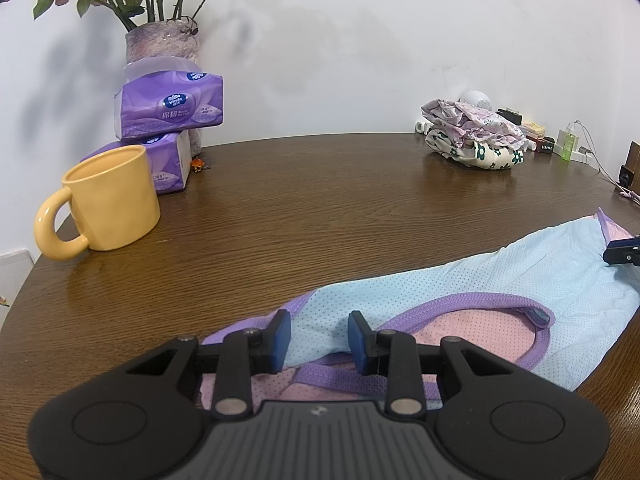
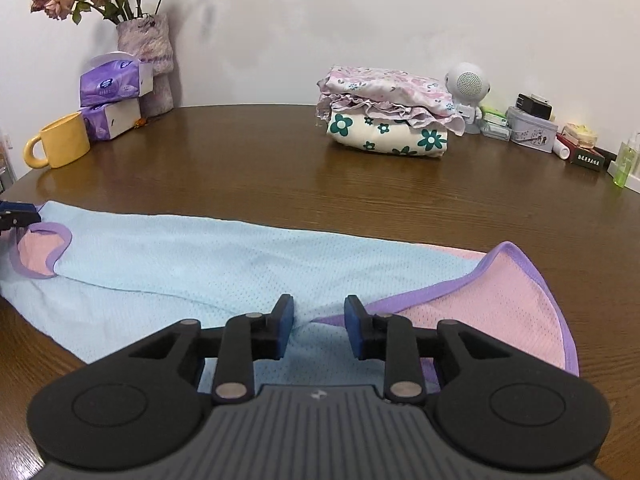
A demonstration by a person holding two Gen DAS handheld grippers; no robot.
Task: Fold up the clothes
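A light blue mesh garment (image 1: pixel 480 280) with purple trim and a pink inner side lies spread across the brown wooden table (image 1: pixel 300 200). My left gripper (image 1: pixel 319 340) stands low over its armhole end. The blue pads are apart, and cloth lies between them without being pinched. In the right wrist view the same garment (image 2: pixel 200 256) stretches leftward, with a pink flap turned up at the right. My right gripper (image 2: pixel 319 328) sits over the near edge, pads apart, blue cloth in the gap. Each gripper's blue tip peeks into the other's view: right gripper (image 1: pixel 622 252), left gripper (image 2: pixel 16 212).
A yellow mug (image 1: pixel 112 204), purple tissue packs (image 1: pixel 170 108) and a vase of dried roses (image 1: pixel 162 40) stand at the back left. A stack of folded floral clothes (image 2: pixel 388 120) sits at the back, beside a white speaker figure (image 2: pixel 466 88), tins and small bottles.
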